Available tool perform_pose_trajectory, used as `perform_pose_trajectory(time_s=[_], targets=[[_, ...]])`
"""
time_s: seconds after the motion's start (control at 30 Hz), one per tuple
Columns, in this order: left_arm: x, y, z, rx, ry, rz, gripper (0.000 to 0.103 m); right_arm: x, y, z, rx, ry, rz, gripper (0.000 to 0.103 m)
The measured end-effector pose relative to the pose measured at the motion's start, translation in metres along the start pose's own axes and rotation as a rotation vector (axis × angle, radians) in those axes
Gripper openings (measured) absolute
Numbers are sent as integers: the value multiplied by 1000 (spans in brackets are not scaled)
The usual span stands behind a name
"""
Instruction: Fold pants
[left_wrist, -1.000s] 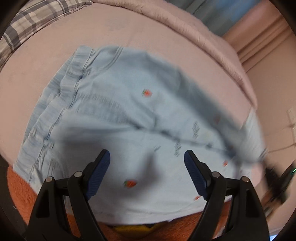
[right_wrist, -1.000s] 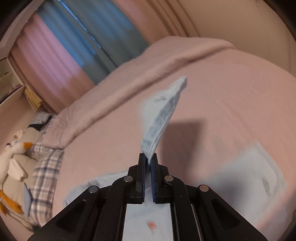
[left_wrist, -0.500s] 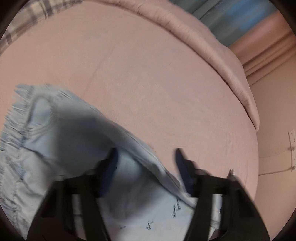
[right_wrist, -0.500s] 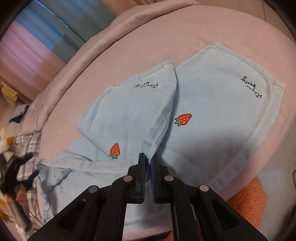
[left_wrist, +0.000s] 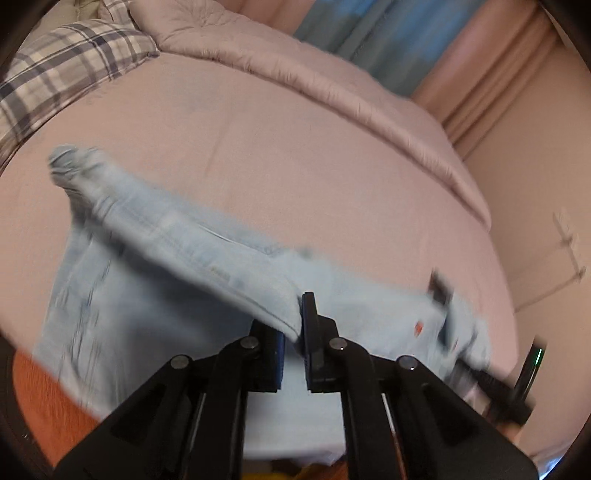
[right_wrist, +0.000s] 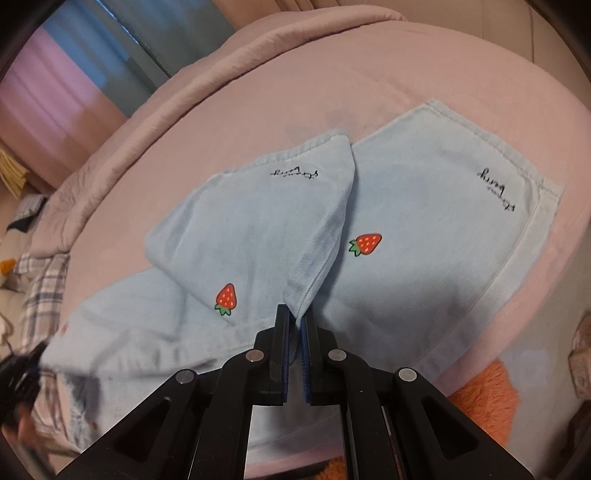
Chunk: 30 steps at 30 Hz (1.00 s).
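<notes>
We hold the pants (right_wrist: 424, 236) over the bed (right_wrist: 406, 62), both jaws pinched shut on denim: the left gripper (left_wrist: 293, 343) on a waistband edge, the right gripper (right_wrist: 295, 326) on a leg's corner fold. The left view is blurred, so our grip there may be shallow. If either edge slips, the lifted layer drops crooked and the legs (right_wrist: 258, 229) stay misaligned.

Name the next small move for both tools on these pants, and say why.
Probably carry both pinched edges across together and lay them flat. The left tool grips a raised fold of the pants, the right tool pinches a leg edge, and that leg only partly overlaps the other on the bed.
</notes>
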<state>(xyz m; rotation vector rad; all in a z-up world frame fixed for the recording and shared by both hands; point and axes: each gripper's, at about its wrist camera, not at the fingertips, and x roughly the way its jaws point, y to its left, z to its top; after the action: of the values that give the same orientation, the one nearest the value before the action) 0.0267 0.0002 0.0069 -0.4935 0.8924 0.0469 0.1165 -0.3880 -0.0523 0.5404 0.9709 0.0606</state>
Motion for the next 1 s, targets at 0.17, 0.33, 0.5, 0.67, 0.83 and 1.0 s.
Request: perform_pose_trajectory(time_s=[0.17,0.33,0.5,0.67,0.83,1.0], targets=[[28,38,-39,-77,135,38,20,0,1,1,-25,-4,-32,6],[31,66,-31,-191,126,3,37,4,0,3,-29,6,-44,6],[25,71,-28,-210,147,-16,48,5,-2,2,-24,6,-40,6],[13,85,-31,-234,150,-22,58,2,-1,2,-21,0,-40,6],[-1,99,-30,-298,109,53,68,-15,-3,7,-4,-27,-12,6],[-7,124,-31,-361,54,36,67,-59,-8,15,0,-128,38,6]])
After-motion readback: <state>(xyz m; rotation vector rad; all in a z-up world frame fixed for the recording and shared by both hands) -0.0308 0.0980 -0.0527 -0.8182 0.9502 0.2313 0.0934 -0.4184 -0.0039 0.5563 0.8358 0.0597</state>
